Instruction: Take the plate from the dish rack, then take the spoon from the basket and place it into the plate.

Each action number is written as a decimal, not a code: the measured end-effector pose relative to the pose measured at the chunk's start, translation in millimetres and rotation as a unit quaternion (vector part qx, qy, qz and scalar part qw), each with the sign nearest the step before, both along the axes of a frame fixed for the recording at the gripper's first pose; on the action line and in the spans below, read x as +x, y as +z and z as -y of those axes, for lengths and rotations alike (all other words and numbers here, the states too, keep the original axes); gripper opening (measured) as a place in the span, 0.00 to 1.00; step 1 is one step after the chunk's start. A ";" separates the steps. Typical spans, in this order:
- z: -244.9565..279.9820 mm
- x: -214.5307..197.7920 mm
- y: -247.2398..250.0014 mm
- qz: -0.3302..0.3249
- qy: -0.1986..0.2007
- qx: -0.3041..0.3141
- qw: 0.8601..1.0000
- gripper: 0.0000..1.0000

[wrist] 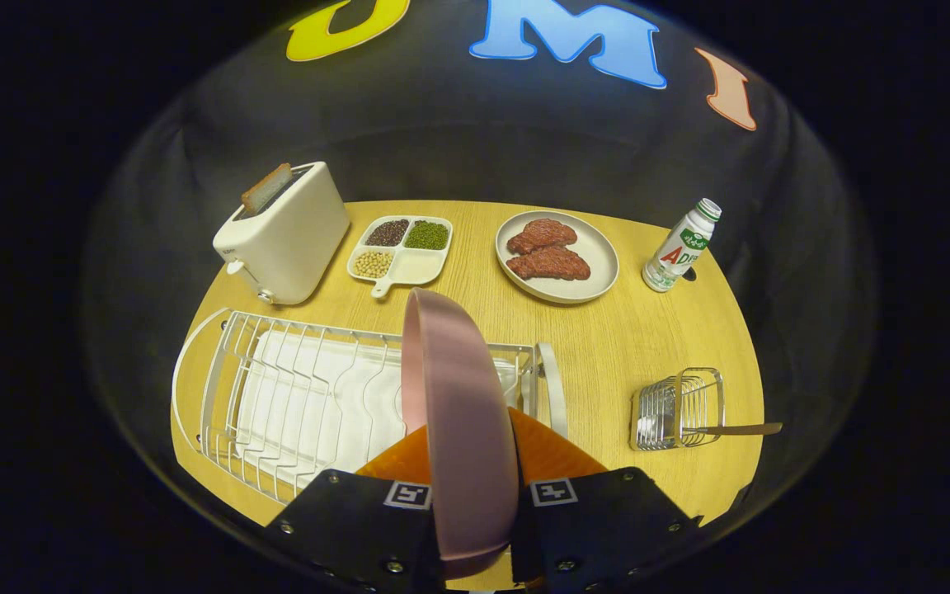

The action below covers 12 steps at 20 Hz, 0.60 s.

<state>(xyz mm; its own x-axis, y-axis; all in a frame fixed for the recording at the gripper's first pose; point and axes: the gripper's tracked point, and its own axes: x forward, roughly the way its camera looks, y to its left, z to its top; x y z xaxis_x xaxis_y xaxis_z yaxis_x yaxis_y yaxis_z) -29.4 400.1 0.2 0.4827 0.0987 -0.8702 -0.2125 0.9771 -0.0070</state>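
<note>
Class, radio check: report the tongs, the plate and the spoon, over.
Tongs shut on pink plate, held on edge above dish rack. Spoon waiting in wire basket. Table bare between rack and basket.

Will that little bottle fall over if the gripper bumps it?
Probably. The bottle stands upright on the table, tall and narrow for its base, so a nudge near the cap would likely tip it. Being round, it might then roll. The gripper is far off, shut on the pink plate.
</note>
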 end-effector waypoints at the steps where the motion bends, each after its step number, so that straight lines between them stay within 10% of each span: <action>1: -0.4 0.0 0.7 0.000 0.001 -0.002 1.000 0.28; 12: 15.5 1.8 21.9 0.013 -0.017 0.030 0.999 0.28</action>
